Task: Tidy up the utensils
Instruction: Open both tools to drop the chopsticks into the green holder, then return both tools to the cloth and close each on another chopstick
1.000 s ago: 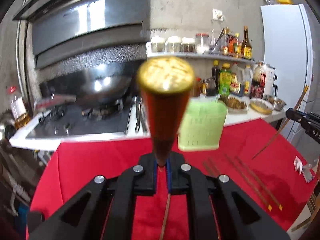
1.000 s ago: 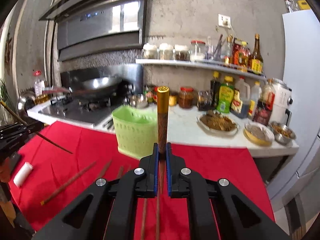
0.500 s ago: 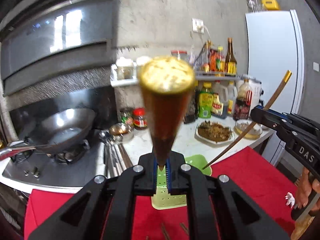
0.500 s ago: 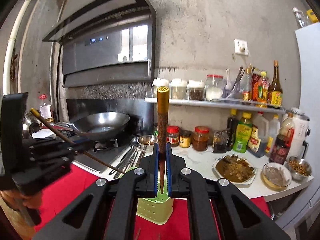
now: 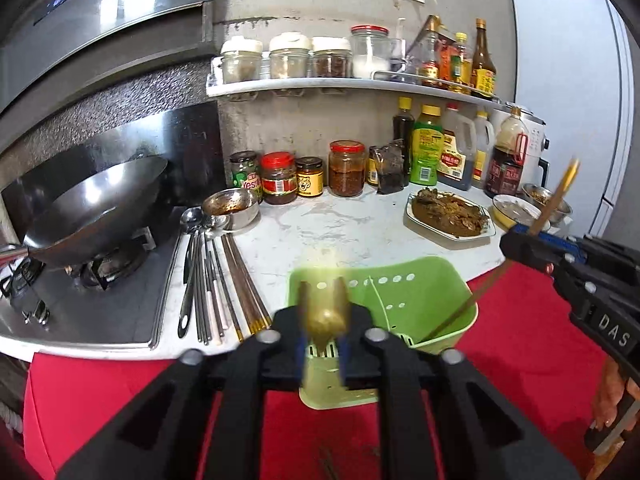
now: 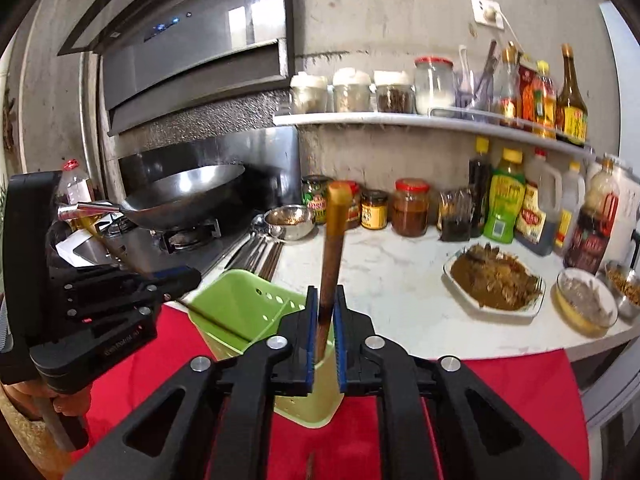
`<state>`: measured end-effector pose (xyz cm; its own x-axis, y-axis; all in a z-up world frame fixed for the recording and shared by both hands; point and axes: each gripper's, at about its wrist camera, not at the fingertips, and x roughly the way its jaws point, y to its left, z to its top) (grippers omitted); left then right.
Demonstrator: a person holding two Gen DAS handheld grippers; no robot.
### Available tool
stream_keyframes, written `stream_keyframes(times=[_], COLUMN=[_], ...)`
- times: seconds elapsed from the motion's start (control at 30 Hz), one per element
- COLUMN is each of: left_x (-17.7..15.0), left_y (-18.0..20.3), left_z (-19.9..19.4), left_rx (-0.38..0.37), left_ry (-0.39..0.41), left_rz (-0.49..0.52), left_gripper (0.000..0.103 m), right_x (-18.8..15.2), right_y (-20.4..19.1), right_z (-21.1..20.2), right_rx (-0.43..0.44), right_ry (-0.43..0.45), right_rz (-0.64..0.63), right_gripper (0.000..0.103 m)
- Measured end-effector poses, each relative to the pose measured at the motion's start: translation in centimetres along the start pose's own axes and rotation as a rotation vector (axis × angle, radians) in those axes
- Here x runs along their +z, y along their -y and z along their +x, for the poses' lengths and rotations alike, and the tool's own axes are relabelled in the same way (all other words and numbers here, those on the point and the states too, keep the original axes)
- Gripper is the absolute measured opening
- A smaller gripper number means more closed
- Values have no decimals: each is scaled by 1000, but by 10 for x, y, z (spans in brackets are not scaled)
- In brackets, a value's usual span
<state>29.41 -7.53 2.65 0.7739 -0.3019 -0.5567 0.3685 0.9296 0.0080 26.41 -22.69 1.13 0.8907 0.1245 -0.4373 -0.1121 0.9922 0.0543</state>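
My left gripper [image 5: 323, 354] hangs over the green slotted basket [image 5: 440, 292], and its jaws are opening. A brown chopstick with a gold end [image 5: 324, 312] sits blurred and loose between the blue pads, its end low over the basket. My right gripper [image 6: 324, 344] is above the same basket [image 6: 236, 300], and its jaws are opening too. Its chopstick [image 6: 332, 256] stands upright between the pads with a gap on each side. In the left wrist view that chopstick [image 5: 558, 196] slants down into the basket through the right gripper [image 5: 516, 244].
The basket stands on a red cloth [image 5: 520, 340] at the edge of a white counter [image 5: 332, 224]. Spoons and more chopsticks [image 5: 208, 280] lie beside the stove with its wok [image 5: 92, 208]. Jars, bottles, a plate of food [image 5: 448, 212] and bowls line the back.
Both grippers have moved forward and down until they are over the basket. Their jaws, shut on the chopsticks before, have parted, and the left chopstick has slipped lower.
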Motion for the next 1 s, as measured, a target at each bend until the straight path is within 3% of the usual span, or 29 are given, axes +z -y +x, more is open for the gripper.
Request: stream_keyframes(times=[0.03, 0.07, 0.13, 0.33, 0.47, 0.67, 0.87, 1.0], left_x=[2, 3, 7, 15, -5, -79, -164, -206], left_y=[-2, -4, -6, -10, -11, -20, -28, -29], left_z=[-2, -9, -21, -85, -132, -171, -170, -169], left_rx=[-3, -4, 3, 48, 100, 192, 207, 242], left_ry=[3, 21, 44, 131, 162, 82, -64, -117], left_rz=[-9, -24, -31, -37, -26, -47, -120, -127], left_gripper=[41, 50, 53, 53, 53, 53, 53, 53], right_x=[-1, 0, 1, -1, -24, -87, -156, -193], right_y=[1, 3, 4, 4, 4, 1, -5, -6], right_z=[-4, -9, -20, -86, -132, -173, -185, -179], right_rx=[-8, -18, -35, -81, -101, -98, -99, -78], right_ry=[6, 10, 26, 79, 88, 46, -28, -107], right_rz=[7, 12, 14, 2, -2, -3, -8, 7], right_gripper=[27, 41, 47, 47, 48, 48, 48, 48])
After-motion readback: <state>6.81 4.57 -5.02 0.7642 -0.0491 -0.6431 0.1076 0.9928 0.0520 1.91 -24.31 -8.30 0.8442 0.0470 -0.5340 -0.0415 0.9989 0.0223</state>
